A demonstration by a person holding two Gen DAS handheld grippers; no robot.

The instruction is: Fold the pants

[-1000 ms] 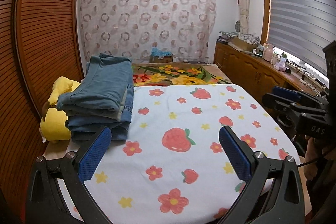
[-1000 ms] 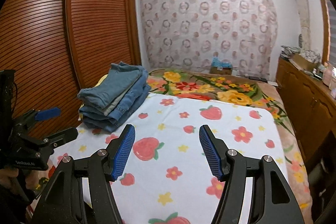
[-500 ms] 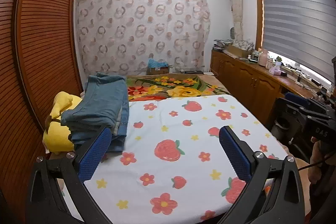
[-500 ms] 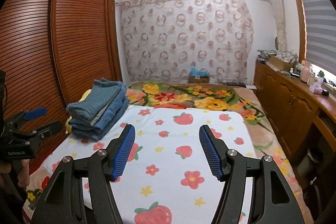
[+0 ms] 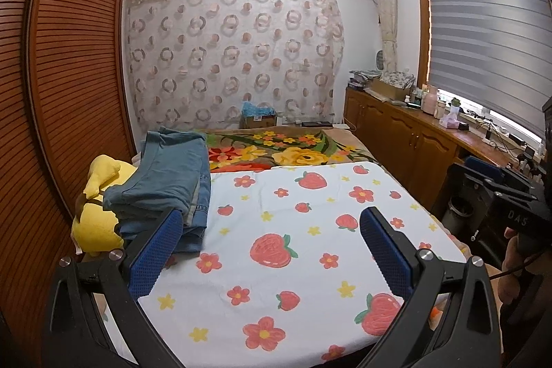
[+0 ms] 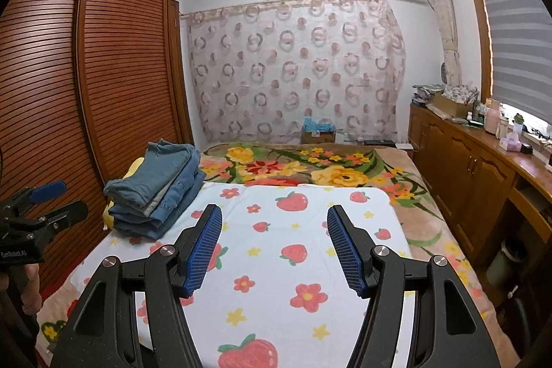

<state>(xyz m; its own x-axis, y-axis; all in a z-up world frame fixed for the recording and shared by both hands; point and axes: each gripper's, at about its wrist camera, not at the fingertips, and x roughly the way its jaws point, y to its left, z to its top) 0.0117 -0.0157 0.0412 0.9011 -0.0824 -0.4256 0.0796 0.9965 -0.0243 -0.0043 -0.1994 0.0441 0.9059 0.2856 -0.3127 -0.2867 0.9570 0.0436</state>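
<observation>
Both views have drawn back from the bed (image 5: 310, 264) since the earlier frames; left hand-held gripper (image 5: 270, 250) and right hand-held gripper (image 6: 274, 250) spread, empty; folded jeans stack (image 6: 155, 192) lies far-left, long axis running away, nearer the left.

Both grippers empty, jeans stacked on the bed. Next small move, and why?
Probably pull both back and stop. The jeans already lie folded in a neat stack at the left edge of the strawberry sheet, beside a yellow plush toy. The left gripper and the right gripper are open and hold nothing, and no unfolded pants show anywhere on the bed in either view.
</observation>
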